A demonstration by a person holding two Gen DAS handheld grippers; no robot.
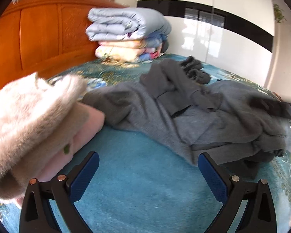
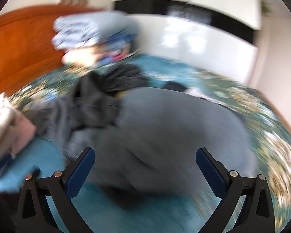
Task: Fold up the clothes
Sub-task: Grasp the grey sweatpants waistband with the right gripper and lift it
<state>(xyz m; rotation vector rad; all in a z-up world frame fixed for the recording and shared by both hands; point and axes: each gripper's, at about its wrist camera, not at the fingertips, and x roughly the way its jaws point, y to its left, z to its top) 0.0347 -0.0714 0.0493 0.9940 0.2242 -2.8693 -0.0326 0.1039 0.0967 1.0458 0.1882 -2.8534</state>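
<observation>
A crumpled grey garment lies spread on the teal bedspread; it also shows, blurred, in the right wrist view. A darker grey piece lies behind it. My left gripper is open and empty above bare bedspread, just in front of the garment's near edge. My right gripper is open and empty, with the grey garment between and beyond its fingers. A folded pile of fluffy white and pink clothes sits at the left, and shows in the right wrist view.
A stack of folded quilts stands at the head of the bed against the orange wooden headboard. A white wardrobe with a black stripe lines the far side. The right wrist view is motion-blurred.
</observation>
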